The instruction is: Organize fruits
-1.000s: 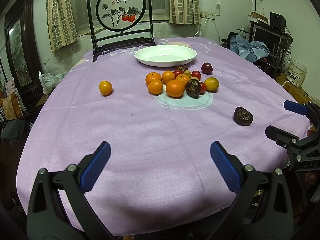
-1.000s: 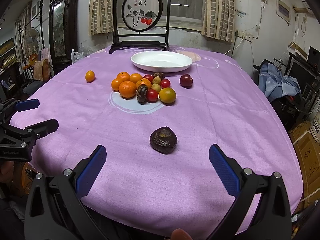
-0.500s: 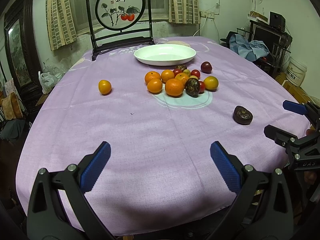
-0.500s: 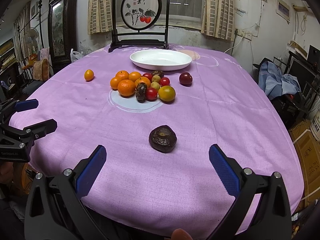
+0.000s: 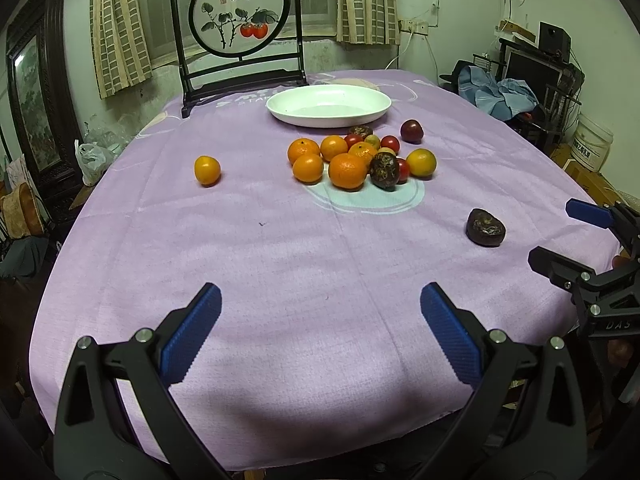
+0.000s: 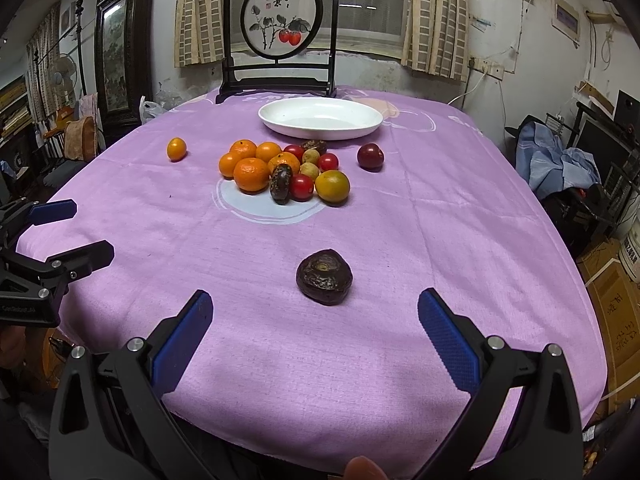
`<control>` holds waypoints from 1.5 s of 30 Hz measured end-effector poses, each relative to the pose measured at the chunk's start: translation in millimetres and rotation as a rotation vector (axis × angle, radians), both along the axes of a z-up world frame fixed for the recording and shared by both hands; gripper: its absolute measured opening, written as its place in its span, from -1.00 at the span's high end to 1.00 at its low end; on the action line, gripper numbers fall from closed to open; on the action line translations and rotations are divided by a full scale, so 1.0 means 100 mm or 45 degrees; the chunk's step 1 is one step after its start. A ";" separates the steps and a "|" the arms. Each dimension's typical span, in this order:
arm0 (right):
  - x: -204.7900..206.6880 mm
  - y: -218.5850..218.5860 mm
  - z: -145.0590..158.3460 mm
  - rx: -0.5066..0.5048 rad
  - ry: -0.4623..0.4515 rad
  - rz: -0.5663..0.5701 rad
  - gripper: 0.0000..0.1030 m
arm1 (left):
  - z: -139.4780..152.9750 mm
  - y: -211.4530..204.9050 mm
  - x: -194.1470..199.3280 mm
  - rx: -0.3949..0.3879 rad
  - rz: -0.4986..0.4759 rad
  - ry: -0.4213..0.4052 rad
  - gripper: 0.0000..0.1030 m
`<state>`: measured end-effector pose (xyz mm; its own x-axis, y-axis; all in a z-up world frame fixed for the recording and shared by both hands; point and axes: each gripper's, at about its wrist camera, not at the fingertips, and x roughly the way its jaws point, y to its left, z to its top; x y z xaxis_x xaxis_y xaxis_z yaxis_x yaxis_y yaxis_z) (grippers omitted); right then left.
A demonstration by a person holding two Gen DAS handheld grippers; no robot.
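A cluster of oranges, small red fruits and a dark passion fruit sits mid-table on the purple cloth. Behind it stands an empty white plate. A lone small orange lies to the left, a dark red plum near the plate. A wrinkled dark passion fruit lies alone, just ahead of my right gripper, which is open. My left gripper is open over bare cloth near the front edge.
A framed round painting on a dark stand stands at the table's far edge. The right gripper's fingers show at the right of the left wrist view. Clutter, shelves and a bucket fill the room's right side.
Both views have crept slightly forward; the lone passion fruit sits a little nearer to the right gripper. Both grippers stay open, and no fruit has moved.
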<state>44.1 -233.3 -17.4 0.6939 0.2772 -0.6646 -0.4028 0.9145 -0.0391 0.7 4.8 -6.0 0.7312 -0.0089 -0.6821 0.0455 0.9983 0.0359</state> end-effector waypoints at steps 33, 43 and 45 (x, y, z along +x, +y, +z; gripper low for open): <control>-0.01 0.08 -0.10 0.011 -0.106 0.070 -0.97 | -0.09 0.03 0.04 -0.006 0.002 0.036 -0.96; 0.27 -0.02 -0.32 0.117 0.068 0.030 -0.87 | -0.24 0.10 0.15 -0.027 0.004 0.080 -0.96; 0.35 -0.03 -0.35 0.094 0.074 0.013 -0.68 | -0.26 0.12 0.17 -0.026 0.000 0.080 -0.96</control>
